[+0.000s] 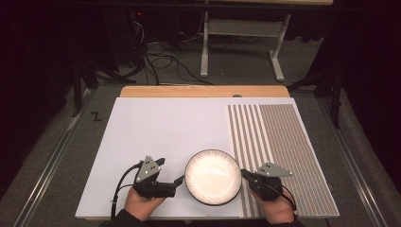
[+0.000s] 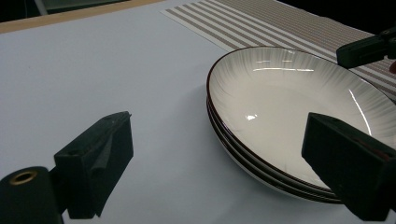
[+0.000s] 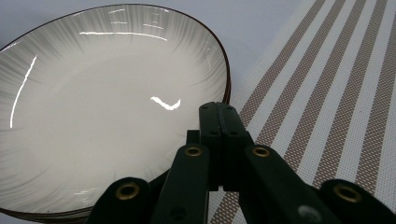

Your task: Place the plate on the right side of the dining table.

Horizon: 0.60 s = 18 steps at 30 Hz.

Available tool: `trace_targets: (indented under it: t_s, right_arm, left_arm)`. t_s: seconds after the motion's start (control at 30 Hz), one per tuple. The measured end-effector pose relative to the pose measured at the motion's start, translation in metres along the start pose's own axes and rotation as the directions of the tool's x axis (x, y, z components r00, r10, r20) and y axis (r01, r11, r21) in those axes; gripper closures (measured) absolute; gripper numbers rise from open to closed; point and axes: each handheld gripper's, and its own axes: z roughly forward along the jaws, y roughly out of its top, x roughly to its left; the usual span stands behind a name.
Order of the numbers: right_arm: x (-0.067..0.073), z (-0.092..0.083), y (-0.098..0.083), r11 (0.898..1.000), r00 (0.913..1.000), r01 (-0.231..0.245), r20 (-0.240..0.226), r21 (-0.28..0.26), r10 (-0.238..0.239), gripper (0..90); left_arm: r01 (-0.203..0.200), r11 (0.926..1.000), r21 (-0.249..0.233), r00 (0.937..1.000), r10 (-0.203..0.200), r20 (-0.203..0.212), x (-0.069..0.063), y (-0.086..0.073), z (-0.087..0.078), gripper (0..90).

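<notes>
A stack of shallow white plates (image 1: 213, 176) with dark rims sits near the front of the white sheet (image 1: 156, 132). In the left gripper view three rims of the plates (image 2: 280, 107) show one above the other. My left gripper (image 1: 170, 171) lies just left of the stack and is open. Its jaws (image 2: 219, 158) stand wide apart, and the right one overlaps the near rim. My right gripper (image 1: 245, 174) is at the stack's right rim, shut with nothing held. Its closed tips (image 3: 218, 116) hang over the edge of the plates (image 3: 102, 93).
A brown-and-white striped placemat (image 1: 279, 142) covers the right part of the table and runs under my right gripper (image 2: 369, 46). The table's wooden far edge (image 1: 203, 91) lies beyond the sheet. On the floor behind stand a desk frame (image 1: 241, 42) and cables (image 1: 161, 61).
</notes>
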Motion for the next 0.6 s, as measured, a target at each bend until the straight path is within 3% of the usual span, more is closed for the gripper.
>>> trace_targets:
  t_s: [0.6]
  right_arm:
    - [-0.0014,0.0016,-0.0006,1.000,1.0000,0.002,-0.009,0.013,-0.002,90.0]
  left_arm:
    - [0.019,0.9998,0.008,0.9995,-0.019,0.024,0.0004,-0.0009,0.0010,9.9]
